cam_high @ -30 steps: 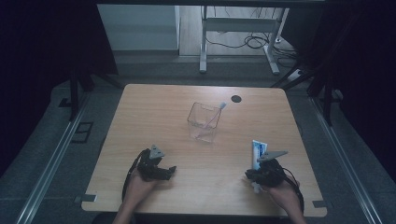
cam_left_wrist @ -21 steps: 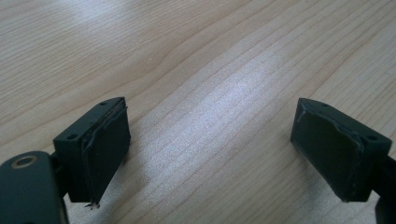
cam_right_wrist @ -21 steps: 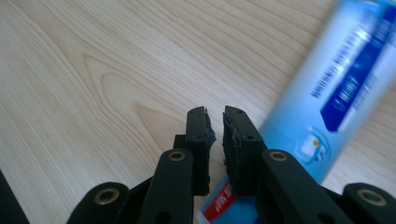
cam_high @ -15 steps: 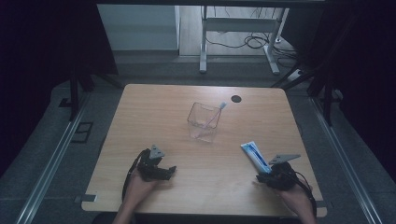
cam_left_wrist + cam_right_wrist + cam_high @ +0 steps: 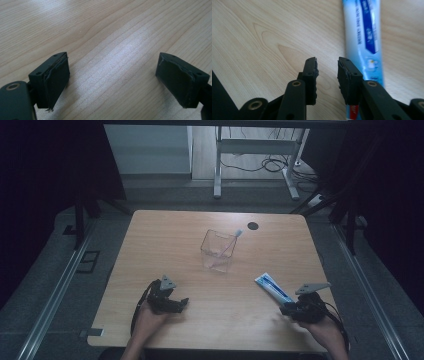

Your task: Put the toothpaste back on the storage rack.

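A blue and white toothpaste tube (image 5: 272,288) lies flat on the wooden table (image 5: 165,240) at the right front, and in the right gripper view the toothpaste tube (image 5: 365,37) runs along the outside of one jaw. My right gripper (image 5: 287,309) sits just behind its near end. Its jaws have just been opening, and the right gripper (image 5: 327,68) now stands a little open with nothing between the pads. My left gripper (image 5: 181,303) rests at the left front, and the left gripper (image 5: 112,72) is wide open over bare wood. A clear cup (image 5: 218,251) holds a toothbrush (image 5: 234,238).
The cup stands near the table's middle, well away from both hands. A small black round hole (image 5: 253,225) marks the far side of the top. Dark floor and metal rails surround the table, with a desk frame beyond.
The tube stood upright in my right gripper, then tipped over, and now lies on the table. The right jaws parted and the hand drew back to the right. The left hand kept still.
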The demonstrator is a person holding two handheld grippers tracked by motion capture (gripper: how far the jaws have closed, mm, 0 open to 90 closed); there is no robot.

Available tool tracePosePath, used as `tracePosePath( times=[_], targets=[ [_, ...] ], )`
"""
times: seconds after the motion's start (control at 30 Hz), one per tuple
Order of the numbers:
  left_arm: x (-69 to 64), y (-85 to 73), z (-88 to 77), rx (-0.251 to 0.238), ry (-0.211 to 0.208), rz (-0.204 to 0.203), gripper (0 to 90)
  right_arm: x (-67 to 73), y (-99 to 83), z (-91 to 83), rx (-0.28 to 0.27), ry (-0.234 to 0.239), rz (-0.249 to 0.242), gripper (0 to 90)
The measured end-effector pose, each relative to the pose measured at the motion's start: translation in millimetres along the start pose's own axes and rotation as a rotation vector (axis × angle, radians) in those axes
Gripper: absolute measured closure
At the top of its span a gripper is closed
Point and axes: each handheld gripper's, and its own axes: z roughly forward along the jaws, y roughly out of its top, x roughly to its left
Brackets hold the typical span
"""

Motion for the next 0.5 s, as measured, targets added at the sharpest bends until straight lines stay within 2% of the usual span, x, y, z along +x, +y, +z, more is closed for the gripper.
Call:
tracePosePath(
  times=[0.27, 0.5],
  targets=[
    [0.0, 0.0, -0.1, 0.001, 0.000, 0.000, 12.0, -9.6, 7.6, -11.3, 0.024, -0.056, 0.003, 58.3],
    [0.0, 0.0, -0.1, 0.001, 0.000, 0.000, 12.0, -15.8, 13.0, -5.7, 0.068, -0.065, 0.005, 53.2]
  ],
)
